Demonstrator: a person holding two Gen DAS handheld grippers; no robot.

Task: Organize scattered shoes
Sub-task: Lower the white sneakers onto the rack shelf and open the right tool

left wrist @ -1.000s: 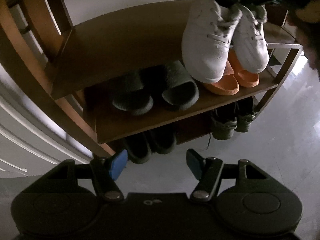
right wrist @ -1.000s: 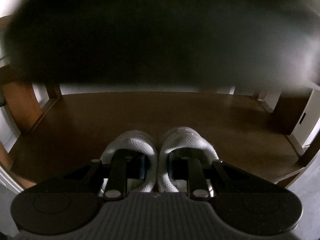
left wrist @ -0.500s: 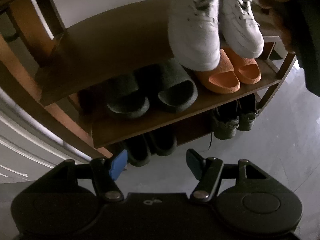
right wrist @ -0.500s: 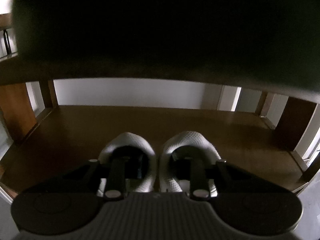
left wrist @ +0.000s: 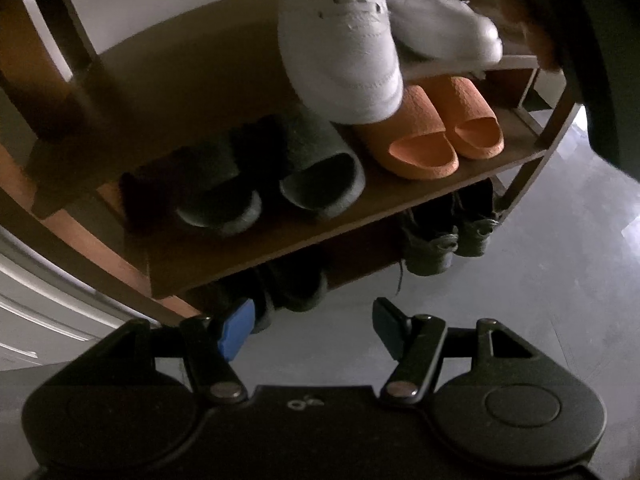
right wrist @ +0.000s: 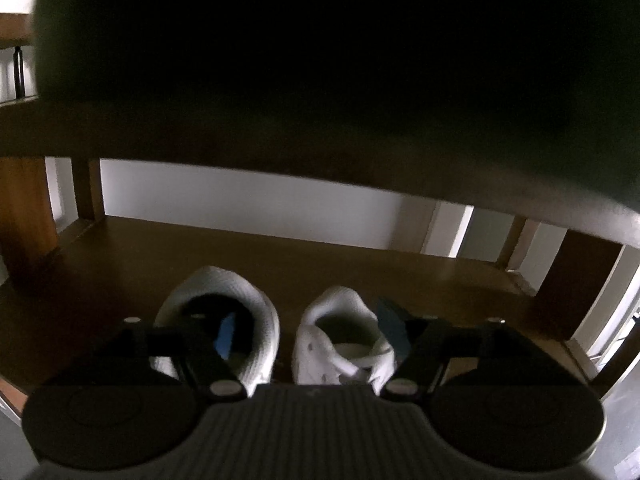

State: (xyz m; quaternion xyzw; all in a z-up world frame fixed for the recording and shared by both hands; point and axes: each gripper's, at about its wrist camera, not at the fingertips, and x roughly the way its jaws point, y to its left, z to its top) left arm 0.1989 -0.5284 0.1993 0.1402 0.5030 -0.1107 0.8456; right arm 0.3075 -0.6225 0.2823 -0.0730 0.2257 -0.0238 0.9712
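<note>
A pair of white sneakers (left wrist: 340, 40) stands on the rack's upper shelf (left wrist: 180, 80), toes pointing out. The left shoe's toe hangs over the shelf edge. In the right wrist view the two sneakers (right wrist: 216, 292) sit heel-first right in front of my right gripper (right wrist: 308, 324), which is open. One of its fingers is inside the left shoe's opening; the other is just outside the right shoe (right wrist: 340, 320). My left gripper (left wrist: 310, 324) is open and empty, low in front of the rack above the floor.
Grey slippers (left wrist: 272, 184) and orange slippers (left wrist: 432, 136) fill the middle shelf. Dark shoes (left wrist: 440, 236) and black shoes (left wrist: 296, 280) sit on the bottom level. A hand (left wrist: 528, 8) is at the upper right. Another shelf board (right wrist: 280, 140) hangs low overhead. Grey floor (left wrist: 560, 280) lies to the right.
My right gripper has opened and let go of the white sneakers, which have come down onto the upper shelf and spread apart. The left gripper stays open.
</note>
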